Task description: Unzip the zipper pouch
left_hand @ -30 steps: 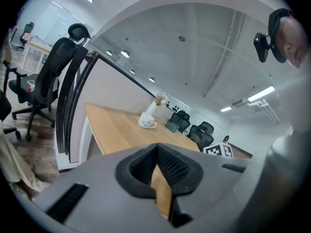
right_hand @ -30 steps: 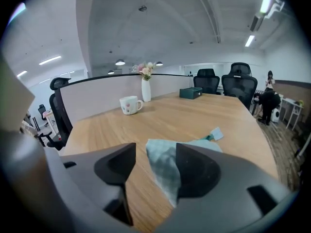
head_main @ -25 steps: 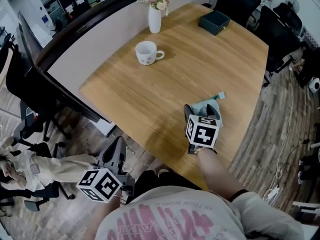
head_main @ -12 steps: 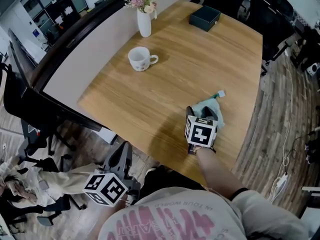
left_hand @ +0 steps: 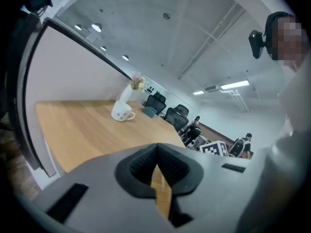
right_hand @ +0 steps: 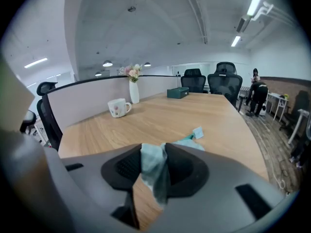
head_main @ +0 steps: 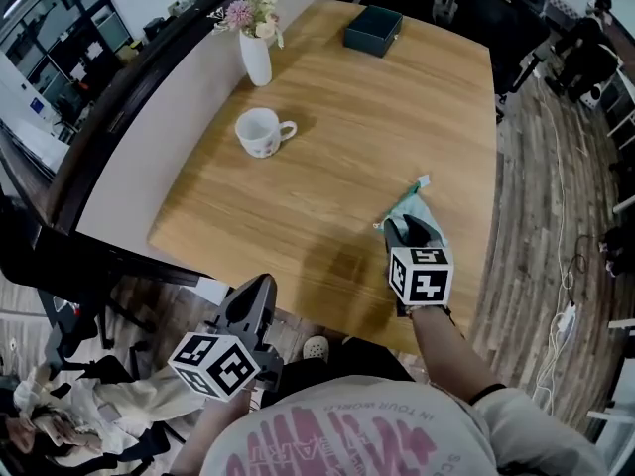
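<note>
The teal zipper pouch (head_main: pixel 408 206) lies near the table's right front edge, its small tag (head_main: pixel 423 180) pointing away from me. My right gripper (head_main: pixel 412 232) sits at the pouch's near end. Its jaws have just been closing, and a fold of the teal pouch (right_hand: pixel 154 171) is pinched between them. The rest of the pouch trails out past the jaws toward the tag (right_hand: pixel 198 132). My left gripper (head_main: pixel 254 303) hangs off the table below its front edge, shut with nothing in it; in its own view the left gripper (left_hand: pixel 156 162) shows only bare wood beyond its jaws.
On the wooden table (head_main: pixel 377 117) stand a white mug (head_main: pixel 260 131), a white vase of flowers (head_main: pixel 254 56) and a dark box (head_main: pixel 373 30) at the far end. A partition (head_main: pixel 129 137) runs along the left. Office chairs and floor cables (head_main: pixel 566 266) lie to the right.
The right jaws have closed onto the pouch's near end. My left gripper has swung rightward, closer under the table's front edge. The head view has shifted.
</note>
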`<state>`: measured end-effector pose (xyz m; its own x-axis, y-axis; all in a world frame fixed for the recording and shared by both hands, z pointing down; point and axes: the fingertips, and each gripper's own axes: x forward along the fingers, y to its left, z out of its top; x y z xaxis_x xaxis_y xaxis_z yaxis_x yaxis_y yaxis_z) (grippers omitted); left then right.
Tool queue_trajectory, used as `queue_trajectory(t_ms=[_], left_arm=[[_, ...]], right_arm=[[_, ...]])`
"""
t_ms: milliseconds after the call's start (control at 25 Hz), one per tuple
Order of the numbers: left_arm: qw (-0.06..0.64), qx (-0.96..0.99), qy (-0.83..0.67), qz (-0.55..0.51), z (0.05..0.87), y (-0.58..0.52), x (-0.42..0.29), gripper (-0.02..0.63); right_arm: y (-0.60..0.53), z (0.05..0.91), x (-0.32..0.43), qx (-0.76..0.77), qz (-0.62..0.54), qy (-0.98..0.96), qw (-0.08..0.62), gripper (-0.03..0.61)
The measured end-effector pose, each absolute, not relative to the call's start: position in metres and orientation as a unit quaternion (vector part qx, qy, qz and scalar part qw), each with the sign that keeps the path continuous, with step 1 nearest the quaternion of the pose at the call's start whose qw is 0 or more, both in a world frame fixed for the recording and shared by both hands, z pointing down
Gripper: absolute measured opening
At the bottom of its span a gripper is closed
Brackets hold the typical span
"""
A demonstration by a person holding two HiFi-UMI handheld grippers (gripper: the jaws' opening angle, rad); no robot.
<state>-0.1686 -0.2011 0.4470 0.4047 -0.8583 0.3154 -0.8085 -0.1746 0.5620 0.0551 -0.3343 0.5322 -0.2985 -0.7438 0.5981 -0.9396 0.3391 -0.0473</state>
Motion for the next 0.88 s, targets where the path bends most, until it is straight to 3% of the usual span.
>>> queue_trajectory(t_ms=[200,480,640,880], left_arm=[[0.337,0.804,-0.488,-0.054,0.429,-0.224,-0.146,0.003],[0.315,0.859,-0.4,-0.052,0.399,-0.251,-0.097,0.003],[0.291,0.895,-0.334,-0.05,0.368,-0.258,-0.072,0.003],[0.22,0.946,-0.234,-0.034,0.312,-0.252,-0.041,0.006]], right_arm=[[-0.325,0.509,0.075,0.548,0.222,-0.782,0.197,0.092],[-0.317,0.457,0.122,0.569,0.327,-0.754,0.024,0.026],[-0.309,0.412,0.122,0.528,0.364,-0.764,-0.075,0.023],[-0.29,0.328,0.095,0.425,0.339,-0.829,-0.133,0.025]])
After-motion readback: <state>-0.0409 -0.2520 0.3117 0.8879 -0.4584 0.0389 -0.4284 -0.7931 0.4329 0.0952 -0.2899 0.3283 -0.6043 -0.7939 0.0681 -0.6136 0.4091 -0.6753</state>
